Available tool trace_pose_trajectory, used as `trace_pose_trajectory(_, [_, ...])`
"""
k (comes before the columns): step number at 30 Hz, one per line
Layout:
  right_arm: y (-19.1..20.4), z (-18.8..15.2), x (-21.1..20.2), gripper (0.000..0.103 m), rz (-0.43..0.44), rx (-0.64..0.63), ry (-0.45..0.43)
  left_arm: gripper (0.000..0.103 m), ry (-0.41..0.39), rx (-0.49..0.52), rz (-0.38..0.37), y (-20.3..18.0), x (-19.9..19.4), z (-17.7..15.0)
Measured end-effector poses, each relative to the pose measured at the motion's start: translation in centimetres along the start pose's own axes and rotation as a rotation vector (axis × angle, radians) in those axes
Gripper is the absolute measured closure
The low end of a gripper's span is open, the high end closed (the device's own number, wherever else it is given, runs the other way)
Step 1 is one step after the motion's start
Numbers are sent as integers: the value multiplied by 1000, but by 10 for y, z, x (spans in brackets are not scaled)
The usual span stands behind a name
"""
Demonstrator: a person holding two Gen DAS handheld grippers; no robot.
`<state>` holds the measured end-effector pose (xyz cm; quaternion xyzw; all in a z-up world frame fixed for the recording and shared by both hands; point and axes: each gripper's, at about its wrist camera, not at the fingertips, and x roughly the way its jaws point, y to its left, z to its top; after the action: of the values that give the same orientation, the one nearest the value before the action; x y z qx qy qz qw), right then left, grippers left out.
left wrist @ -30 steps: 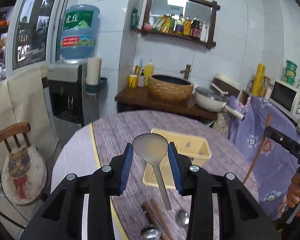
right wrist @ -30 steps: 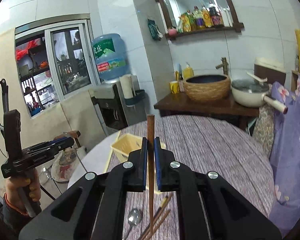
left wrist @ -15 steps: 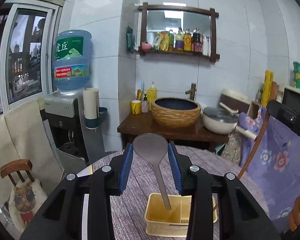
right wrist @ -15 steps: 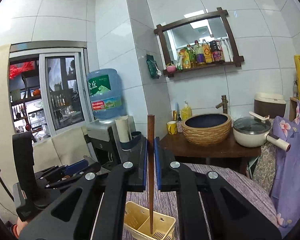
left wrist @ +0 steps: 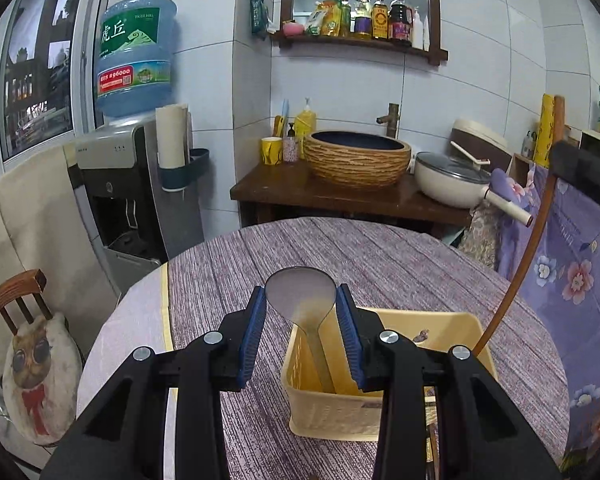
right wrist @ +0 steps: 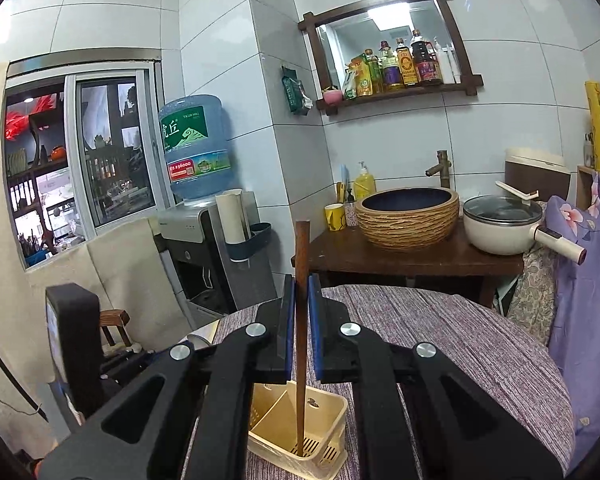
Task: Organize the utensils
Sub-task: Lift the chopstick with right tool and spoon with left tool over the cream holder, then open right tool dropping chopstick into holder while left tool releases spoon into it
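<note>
**Q:** What have your two tongs got hold of?

**A:** My left gripper (left wrist: 301,334) is partly closed, its blue pads pressing both edges of a metal spoon (left wrist: 302,298) by the bowl. The bowl points up toward twelve o'clock; the handle hangs down toward six into the yellow utensil basket (left wrist: 328,408). My right gripper (right wrist: 301,322) is clamped almost fully together on a dark wooden chopstick (right wrist: 301,256), held upright, its blunt end poking above the pads.

**Q:** Where do the lower ends go?

**A:** From the right camera, the chopstick's tip reaches down into the basket (right wrist: 332,412), in the compartment at the three o'clock side of the divider, over a slotted floor. Whether it touches that floor I cannot tell. The spoon's handle drops behind the basket's near wall in the left camera, so its end is hidden.

**Q:** Where is the basket?

**A:** On a round table covered in a purple striped cloth (left wrist: 380,256), just below both grippers. My own tong arms cut off its near corners in both views.

**Q:** Can each camera see the other gripper?

**A:** Partly. The left camera catches a black piece of the right one at three o'clock, with the chopstick (left wrist: 524,264) arcing down toward the basket. The right camera shows only a black block at nine o'clock; the left jaws are blocked from there.
</note>
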<state>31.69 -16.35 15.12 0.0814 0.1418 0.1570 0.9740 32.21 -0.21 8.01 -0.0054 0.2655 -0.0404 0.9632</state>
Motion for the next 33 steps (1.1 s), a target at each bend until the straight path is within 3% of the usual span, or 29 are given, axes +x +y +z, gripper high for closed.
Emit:
trace_pose_trajectory(17, [-26, 1, 11, 95, -43, 61, 23, 66, 36, 33, -5, -9, 17, -17])
trace_pose_trajectory(18, [-27, 1, 11, 95, -41, 62, 24, 64, 37, 32, -10, -9, 17, -17])
trace_pose_trajectory(21, [-29, 1, 12, 94, -38, 72, 31, 44, 34, 12, -26, -5, 15, -17])
trace_pose_trajectory(26, [-31, -1, 13, 93, -50, 57, 40, 32, 12, -5, -37, 0, 5, -18])
trace_pose_trajectory(27, [-31, -3, 13, 90, -48, 53, 47, 29, 7, -6, -41, 0, 2, -19])
trace_pose_trajectory(29, [-30, -8, 10, 66, -43, 44, 55, 22, -9, -10, -50, 2, -7, -21])
trace_pose_trajectory(30, [-29, -10, 7, 47, -44, 41, 44, 17, -16, -14, -54, 2, -11, -23])
trace_pose_trajectory(33, [-22, -17, -4, 45, -60, 3, 15, 11, -24, -22, -57, 4, -24, -30])
